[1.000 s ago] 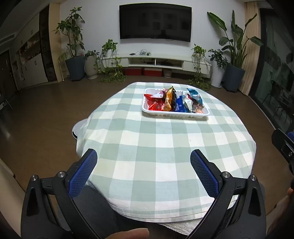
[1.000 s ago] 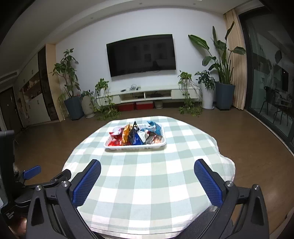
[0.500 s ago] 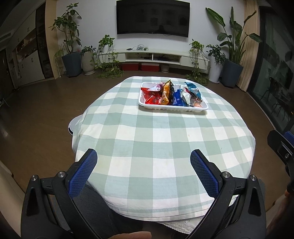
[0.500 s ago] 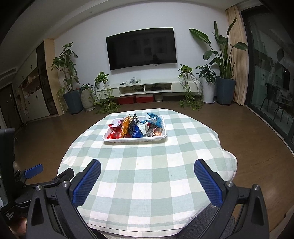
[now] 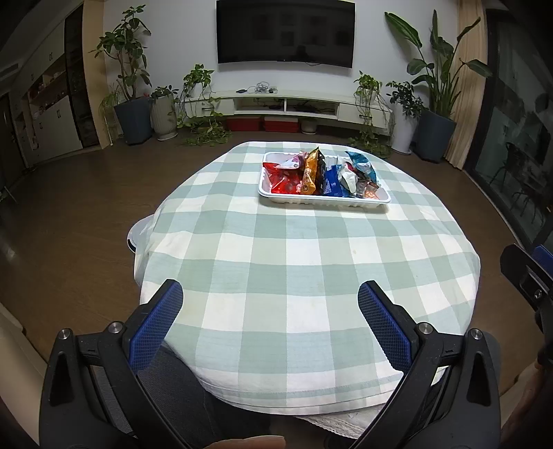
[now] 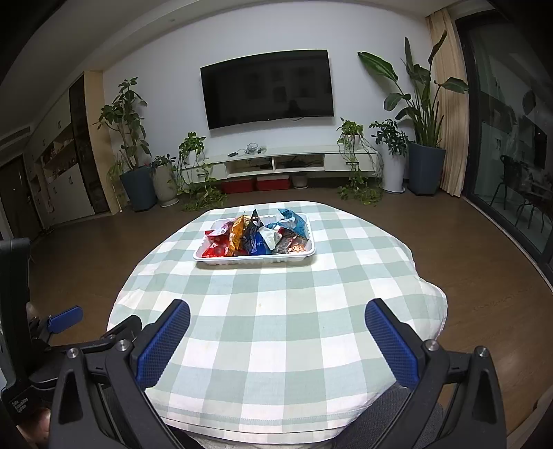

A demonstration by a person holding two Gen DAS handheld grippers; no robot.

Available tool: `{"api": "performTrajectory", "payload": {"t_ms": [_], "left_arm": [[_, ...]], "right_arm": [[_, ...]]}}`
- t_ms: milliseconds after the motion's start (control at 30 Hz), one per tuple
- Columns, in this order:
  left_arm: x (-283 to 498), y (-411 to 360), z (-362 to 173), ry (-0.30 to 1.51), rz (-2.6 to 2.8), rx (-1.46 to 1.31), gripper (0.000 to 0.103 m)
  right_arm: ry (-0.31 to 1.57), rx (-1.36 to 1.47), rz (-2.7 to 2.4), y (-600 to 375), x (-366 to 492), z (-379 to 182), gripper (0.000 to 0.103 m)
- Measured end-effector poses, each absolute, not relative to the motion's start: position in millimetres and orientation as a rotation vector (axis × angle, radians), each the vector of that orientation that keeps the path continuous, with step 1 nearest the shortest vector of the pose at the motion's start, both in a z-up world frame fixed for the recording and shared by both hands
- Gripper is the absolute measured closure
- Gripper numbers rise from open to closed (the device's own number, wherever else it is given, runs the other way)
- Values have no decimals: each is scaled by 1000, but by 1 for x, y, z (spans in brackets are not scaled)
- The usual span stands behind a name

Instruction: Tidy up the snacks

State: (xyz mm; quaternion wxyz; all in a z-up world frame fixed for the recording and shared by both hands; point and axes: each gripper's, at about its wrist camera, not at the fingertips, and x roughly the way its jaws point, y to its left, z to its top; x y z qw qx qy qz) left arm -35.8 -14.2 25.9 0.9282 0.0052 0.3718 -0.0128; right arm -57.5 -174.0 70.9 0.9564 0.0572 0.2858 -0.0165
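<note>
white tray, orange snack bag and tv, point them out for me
white tray (image 6: 254, 260): right wrist view, front rim
orange snack bag (image 6: 237, 233): right wrist view, bag's middle
tv (image 6: 268, 88): right wrist view, screen centre

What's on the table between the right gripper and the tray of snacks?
Nothing but bare checked tablecloth lies between the open right gripper and the white tray of snack packets; the right wrist view shows it.

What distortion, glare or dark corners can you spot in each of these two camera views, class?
Left wrist view: fisheye bends the floor and bulges the checked tablecloth; corners go black; the TV shows faint reflections; the left gripper looms large but sharp. Right wrist view: the ceiling line curves, corners vignette, the glass door mirrors the room; the snack tray stays in focus.
</note>
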Motion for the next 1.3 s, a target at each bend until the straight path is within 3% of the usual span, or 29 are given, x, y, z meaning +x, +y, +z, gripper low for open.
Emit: {"api": "performTrajectory", "payload": {"t_ms": [1300], "left_arm": [[-35,-16,23,764,-31,12,0]], "right_arm": [[586,114,-32,-171,-62,76,0]]}}
